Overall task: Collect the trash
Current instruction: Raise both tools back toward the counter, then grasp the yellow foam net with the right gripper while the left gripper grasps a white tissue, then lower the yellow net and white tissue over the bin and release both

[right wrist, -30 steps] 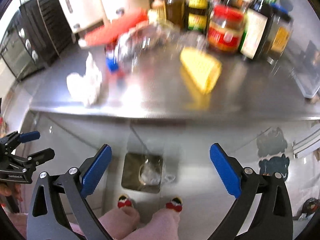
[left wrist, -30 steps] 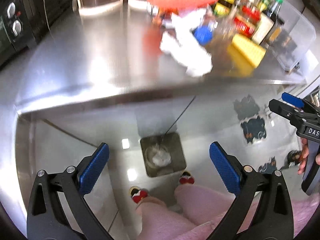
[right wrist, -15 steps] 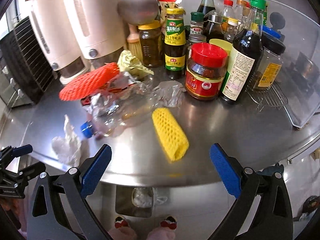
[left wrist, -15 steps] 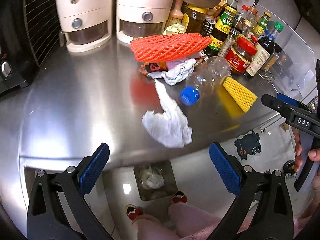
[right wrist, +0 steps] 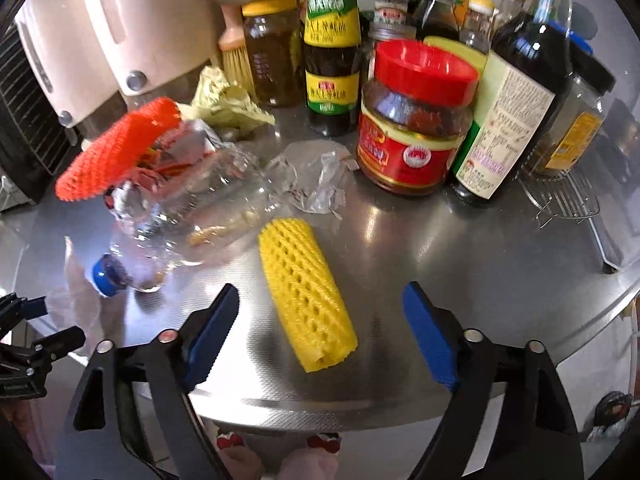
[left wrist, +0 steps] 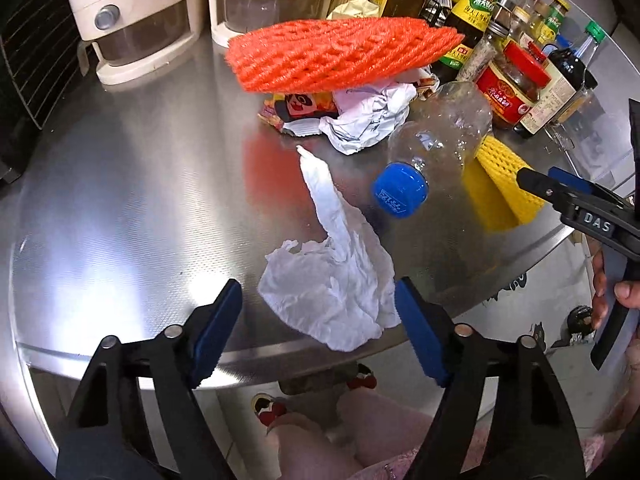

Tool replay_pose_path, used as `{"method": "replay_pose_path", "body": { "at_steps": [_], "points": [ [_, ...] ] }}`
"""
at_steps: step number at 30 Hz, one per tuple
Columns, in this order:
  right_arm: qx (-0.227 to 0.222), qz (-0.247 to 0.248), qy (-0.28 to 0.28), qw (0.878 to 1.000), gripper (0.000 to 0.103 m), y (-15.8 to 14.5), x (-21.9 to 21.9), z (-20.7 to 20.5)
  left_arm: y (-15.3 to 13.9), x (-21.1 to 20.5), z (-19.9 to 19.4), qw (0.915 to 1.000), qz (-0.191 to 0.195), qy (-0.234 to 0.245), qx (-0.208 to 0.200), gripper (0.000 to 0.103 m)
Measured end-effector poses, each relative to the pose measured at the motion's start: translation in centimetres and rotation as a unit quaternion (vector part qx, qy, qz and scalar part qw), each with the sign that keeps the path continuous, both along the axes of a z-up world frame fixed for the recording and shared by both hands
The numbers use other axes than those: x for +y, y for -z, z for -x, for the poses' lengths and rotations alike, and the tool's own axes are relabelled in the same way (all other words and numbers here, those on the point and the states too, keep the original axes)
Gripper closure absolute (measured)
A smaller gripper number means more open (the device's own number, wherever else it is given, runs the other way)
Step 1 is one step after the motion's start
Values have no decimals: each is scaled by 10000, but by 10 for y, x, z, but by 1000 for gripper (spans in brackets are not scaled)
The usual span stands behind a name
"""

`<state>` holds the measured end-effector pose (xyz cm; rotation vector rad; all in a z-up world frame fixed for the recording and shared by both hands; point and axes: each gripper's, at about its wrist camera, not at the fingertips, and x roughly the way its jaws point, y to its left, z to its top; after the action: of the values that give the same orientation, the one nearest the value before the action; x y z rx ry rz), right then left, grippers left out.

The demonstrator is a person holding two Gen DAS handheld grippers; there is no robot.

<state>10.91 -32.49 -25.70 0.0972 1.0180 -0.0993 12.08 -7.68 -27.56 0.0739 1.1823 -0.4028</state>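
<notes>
Tissue (left wrist: 332,280) sits between your left gripper's (left wrist: 318,324) closing jaws, untouched; your right gripper (right wrist: 320,330), angled steeply down, closes around the yellow net (right wrist: 306,292), not yet pinching.

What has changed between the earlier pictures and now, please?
Both grippers came in from above the floor to over the counter. The left gripper, jaws closing, now brackets the white tissue; the right gripper, jaws closing, brackets the yellow foam net. Neither is gripped yet. The trash kept its place.
</notes>
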Motion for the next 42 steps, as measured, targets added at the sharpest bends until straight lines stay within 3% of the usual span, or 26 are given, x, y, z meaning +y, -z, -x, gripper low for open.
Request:
{"method": "replay_pose_path", "body": {
  "at_steps": [4, 7, 9, 12, 25, 31, 35, 42],
  "points": [
    [142, -77, -113, 9998, 34, 9, 0, -3, 6, -6, -3, 9999, -90, 66, 41, 57],
    [236, -256, -198, 9992, 52, 14, 0, -3, 8, -9, -3, 9999, -68, 114, 86, 75],
    [274, -296, -254, 9989, 72, 16, 2, -1, 7, -9, -2, 9999, -3, 133, 98, 87],
    [276, -405, -385, 9981, 83, 14, 8, 5, 5, -8, 2, 9996, 142, 159, 157, 95],
    [157, -754, -759, 9941, 86, -7, 46, 55, -12, 15, 56, 9995, 256, 166, -14, 98],
    [245, -903, -944, 9911, 86, -7, 67, 92, -5, 28, 92, 9996, 243, 120, 117, 98],
    [415, -968, -1025, 9891, 86, 5, 78, 110, 3, 37, 112, 9994, 215, 108, 239, 98],
    [1024, -1001, -1106, 9835, 86, 57, 98, 131, 40, 47, 134, 9979, 202, 62, 612, 98]
  ]
}}
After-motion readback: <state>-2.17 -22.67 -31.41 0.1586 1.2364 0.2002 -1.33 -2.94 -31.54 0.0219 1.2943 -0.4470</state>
